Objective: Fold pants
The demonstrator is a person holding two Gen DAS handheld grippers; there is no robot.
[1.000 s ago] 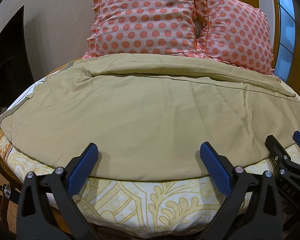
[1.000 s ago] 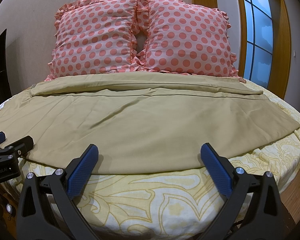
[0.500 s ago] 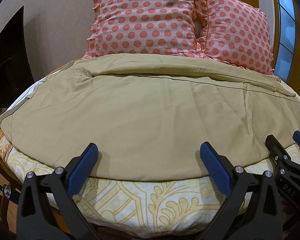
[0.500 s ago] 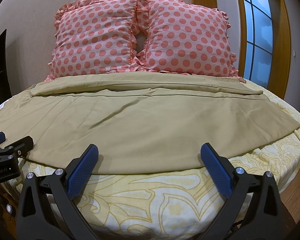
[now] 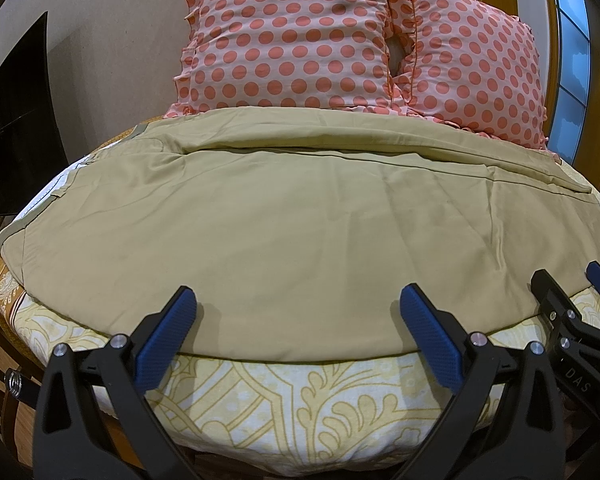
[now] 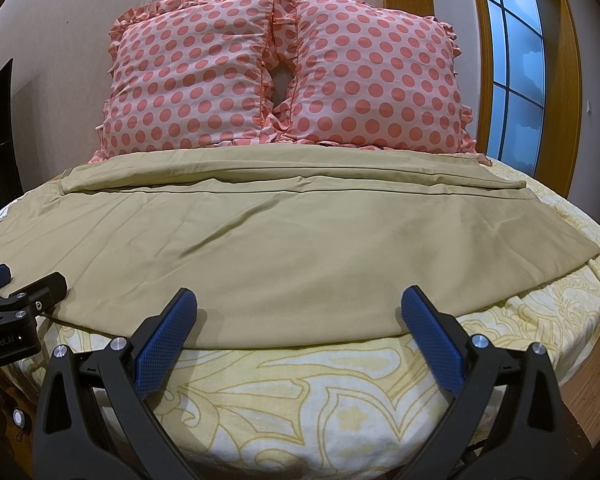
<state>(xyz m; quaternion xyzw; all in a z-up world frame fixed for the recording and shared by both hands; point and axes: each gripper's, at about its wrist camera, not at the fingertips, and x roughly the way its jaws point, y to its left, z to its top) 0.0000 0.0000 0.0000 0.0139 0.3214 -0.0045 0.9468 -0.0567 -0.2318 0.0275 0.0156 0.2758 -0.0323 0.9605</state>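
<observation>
Khaki pants (image 5: pixel 292 216) lie spread flat across the bed, waistband at the left, leg ends at the right; they also show in the right wrist view (image 6: pixel 284 240). My left gripper (image 5: pixel 296 308) is open and empty, its blue pads hovering over the near edge of the pants. My right gripper (image 6: pixel 298 308) is open and empty over the near edge further right. The right gripper shows at the right of the left wrist view (image 5: pixel 580 296), and the left gripper at the left of the right wrist view (image 6: pixel 20 288).
The bed has a yellow patterned sheet (image 6: pixel 320 400). Two pink polka-dot pillows (image 6: pixel 284 72) stand at the headboard wall behind the pants. A dark screen (image 5: pixel 16 128) is at the left; a window (image 6: pixel 516 64) is at the right.
</observation>
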